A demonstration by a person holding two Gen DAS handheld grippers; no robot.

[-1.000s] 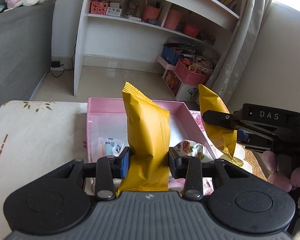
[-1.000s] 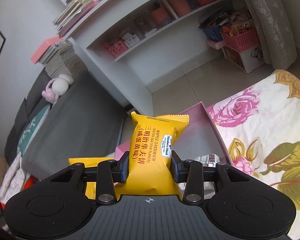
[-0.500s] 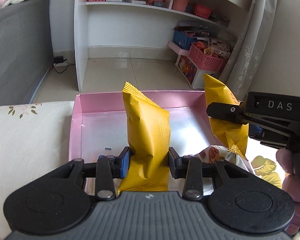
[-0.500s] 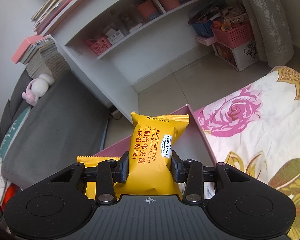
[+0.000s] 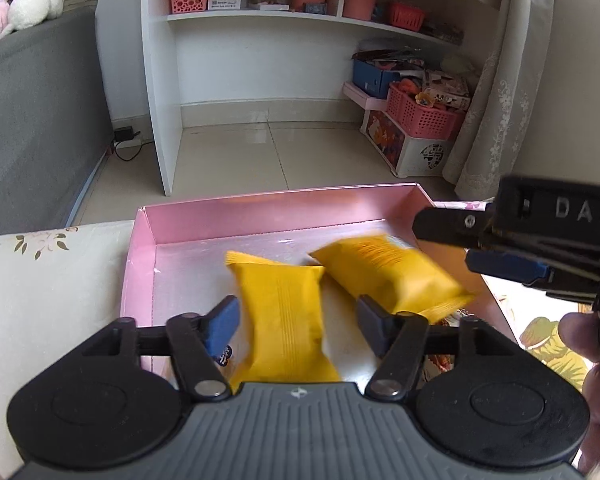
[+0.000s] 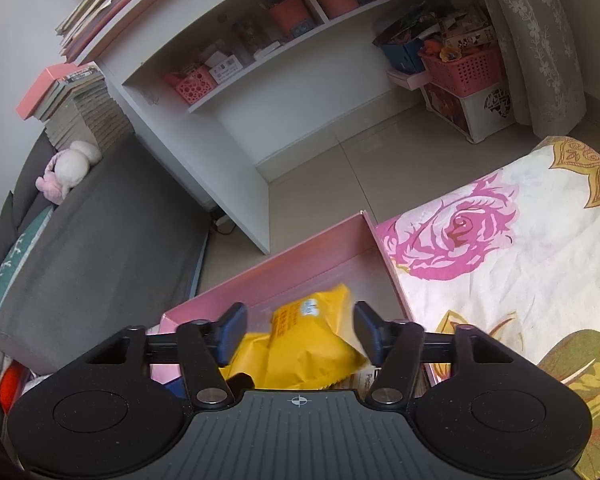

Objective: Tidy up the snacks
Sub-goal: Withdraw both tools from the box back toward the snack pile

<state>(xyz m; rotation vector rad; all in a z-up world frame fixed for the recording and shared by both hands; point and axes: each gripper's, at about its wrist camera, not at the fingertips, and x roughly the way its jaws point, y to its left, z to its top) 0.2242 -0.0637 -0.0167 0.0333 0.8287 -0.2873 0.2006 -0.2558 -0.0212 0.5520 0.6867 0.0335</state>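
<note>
Left wrist view: left gripper (image 5: 298,322) just opened, pads clear of left yellow packet (image 5: 282,316), lengthwise between them at lower centre. Right gripper (image 5: 500,248) apart too; right yellow packet (image 5: 384,276), blurred, probably dropping into pink box (image 5: 284,208).

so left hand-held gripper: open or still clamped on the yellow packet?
Open. The left hand-held gripper has just been opening; gaps show between both pads and the yellow packet, which lies in the pink box.
</note>
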